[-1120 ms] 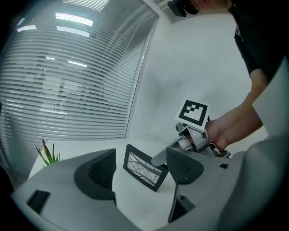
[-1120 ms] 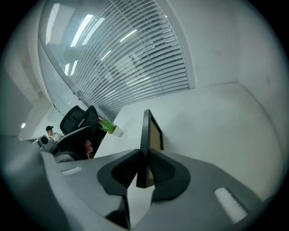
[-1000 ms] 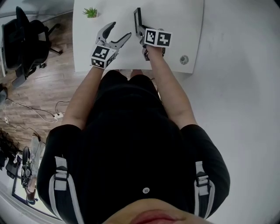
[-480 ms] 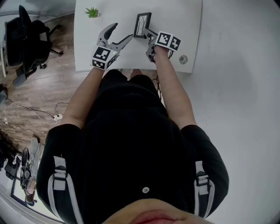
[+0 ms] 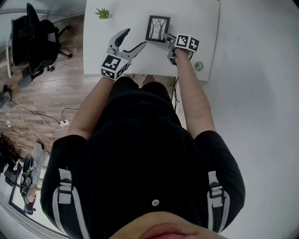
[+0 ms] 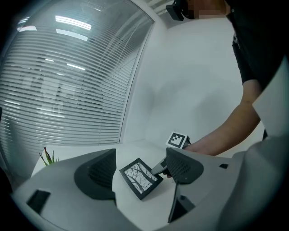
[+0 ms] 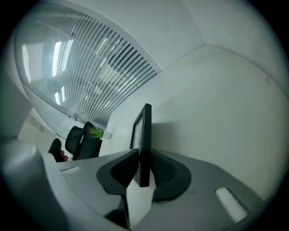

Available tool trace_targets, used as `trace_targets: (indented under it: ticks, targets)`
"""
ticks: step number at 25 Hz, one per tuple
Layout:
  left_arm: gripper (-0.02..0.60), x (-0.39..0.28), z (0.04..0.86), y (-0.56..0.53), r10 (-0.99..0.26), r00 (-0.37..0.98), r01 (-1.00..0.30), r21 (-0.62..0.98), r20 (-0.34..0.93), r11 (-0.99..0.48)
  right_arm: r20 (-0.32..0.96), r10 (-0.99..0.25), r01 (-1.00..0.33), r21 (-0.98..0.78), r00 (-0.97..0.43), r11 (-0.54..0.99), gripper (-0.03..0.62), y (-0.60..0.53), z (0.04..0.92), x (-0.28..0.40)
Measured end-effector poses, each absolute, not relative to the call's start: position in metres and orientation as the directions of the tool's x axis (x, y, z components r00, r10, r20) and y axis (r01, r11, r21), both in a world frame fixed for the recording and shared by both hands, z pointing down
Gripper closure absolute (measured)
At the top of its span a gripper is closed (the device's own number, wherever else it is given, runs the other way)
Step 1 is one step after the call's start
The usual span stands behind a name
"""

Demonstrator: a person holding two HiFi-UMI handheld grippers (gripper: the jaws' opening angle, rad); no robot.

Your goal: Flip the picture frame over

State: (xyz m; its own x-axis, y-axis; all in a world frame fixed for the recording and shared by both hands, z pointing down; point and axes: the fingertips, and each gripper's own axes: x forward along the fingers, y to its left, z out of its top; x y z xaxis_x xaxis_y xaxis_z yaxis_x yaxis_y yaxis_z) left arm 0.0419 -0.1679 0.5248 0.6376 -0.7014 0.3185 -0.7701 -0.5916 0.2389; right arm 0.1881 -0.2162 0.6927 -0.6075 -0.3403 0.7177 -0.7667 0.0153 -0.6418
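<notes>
Two things are hard to read. From the head view I can't tell if the frame (image 5: 157, 28) lies flat on the table (image 5: 196, 18) or hangs just over it. The small round thing (image 5: 198, 66) near the table's right edge is also too small to name.

The person's body hides the table's near edge, and the marker cube covers most of the right gripper (image 5: 169, 38) from above. Its own view settles it: both jaws are pinching the frame's edge, and the frame shows edge-on there, running up the middle of the picture.

The frame sits in the upper middle of the head view, tree print facing up.

The left gripper (image 5: 134, 38) is spread wide with nothing between its pads, just left of the frame and not touching it.

As for containers, only the plant (image 5: 103, 13) at the table's upper left corner counts. Its leaves show, but I can't make out the pot.
</notes>
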Motion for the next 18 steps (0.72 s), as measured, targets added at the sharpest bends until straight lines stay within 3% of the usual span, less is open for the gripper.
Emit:
trace_targets:
  ticks: [5, 9, 12, 18]
  targets:
    - [0.229, 0.041, 0.513, -0.162, -0.708, 0.633, -0.774, 0.232, 0.315, -0.589, 0.746, -0.316, -0.796, -0.602, -0.586, 0.054, 0.451, -0.219, 0.706, 0.196]
    - [0.229, 0.039, 0.516, -0.157, -0.703, 0.634, -0.773, 0.251, 0.322, -0.583, 0.748, -0.373, -0.823, -0.562, -0.55, 0.087, 0.45, -0.23, 0.696, 0.203]
    - [0.229, 0.039, 0.511, -0.156, -0.703, 0.634, -0.773, 0.248, 0.321, -0.584, 0.683, -0.421, -0.789, -0.594, -0.598, 0.156, 0.45, -0.238, 0.665, 0.194]
    - [0.229, 0.041, 0.48, -0.155, -0.698, 0.655, -0.756, 0.244, 0.29, -0.608, 0.48, -0.466, -0.665, -0.6, -0.743, 0.444, 0.461, -0.225, 0.562, 0.168]
